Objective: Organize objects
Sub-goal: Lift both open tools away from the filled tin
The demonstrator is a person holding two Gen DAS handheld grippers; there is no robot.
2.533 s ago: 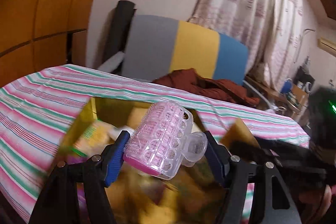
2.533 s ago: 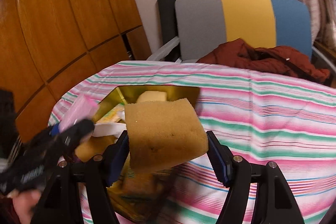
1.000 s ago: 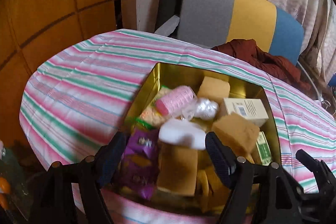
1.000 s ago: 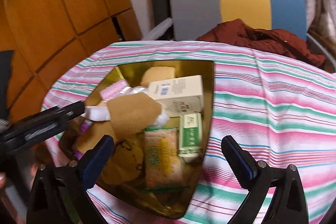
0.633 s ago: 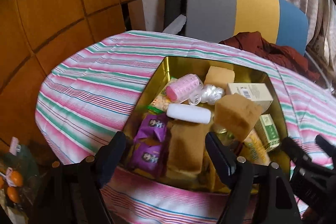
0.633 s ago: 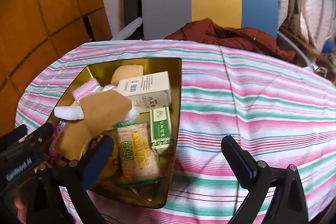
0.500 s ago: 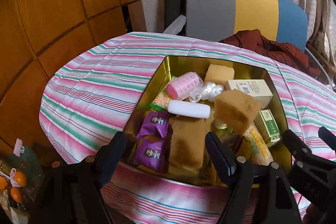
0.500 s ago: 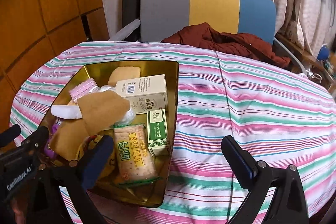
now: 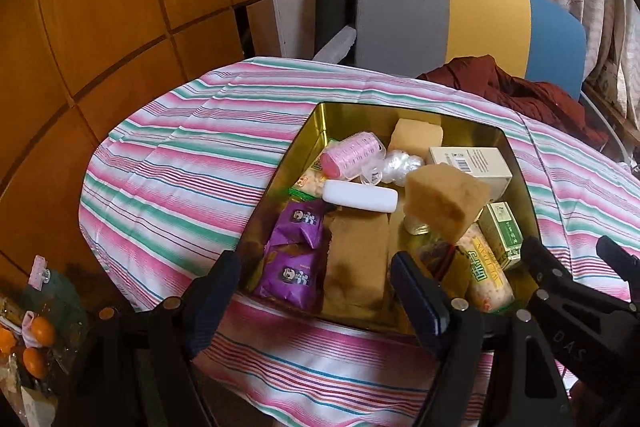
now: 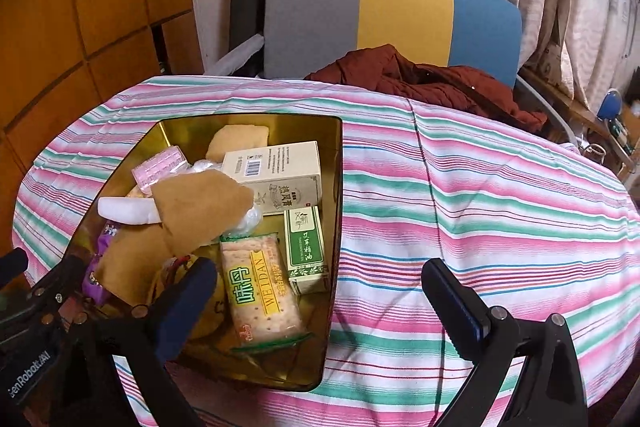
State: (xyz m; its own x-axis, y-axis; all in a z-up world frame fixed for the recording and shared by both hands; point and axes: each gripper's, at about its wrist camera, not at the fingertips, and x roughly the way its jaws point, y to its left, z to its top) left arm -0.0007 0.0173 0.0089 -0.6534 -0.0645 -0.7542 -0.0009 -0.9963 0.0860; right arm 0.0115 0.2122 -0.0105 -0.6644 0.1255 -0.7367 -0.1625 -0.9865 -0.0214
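Both grippers released, nothing between the fingers: left gripper [image 9: 316, 291] and right gripper [image 10: 320, 303] hang above the near rim of the gold tin [image 10: 338, 187]. Tin sits frame centre on the striped counter [image 10: 480, 207], packed: pink roller [image 9: 352, 155], sponge [image 9: 446, 199], white box [image 10: 280, 175], cracker pack [image 10: 262, 291]. Counter otherwise bare, so sorting looks basically done.

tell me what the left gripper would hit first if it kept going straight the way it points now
Probably the flat brown sponge slab lying in the gold metal tin, which sits between the open left gripper fingers in its view; depth is hard to judge, so the tin's near rim might come first.
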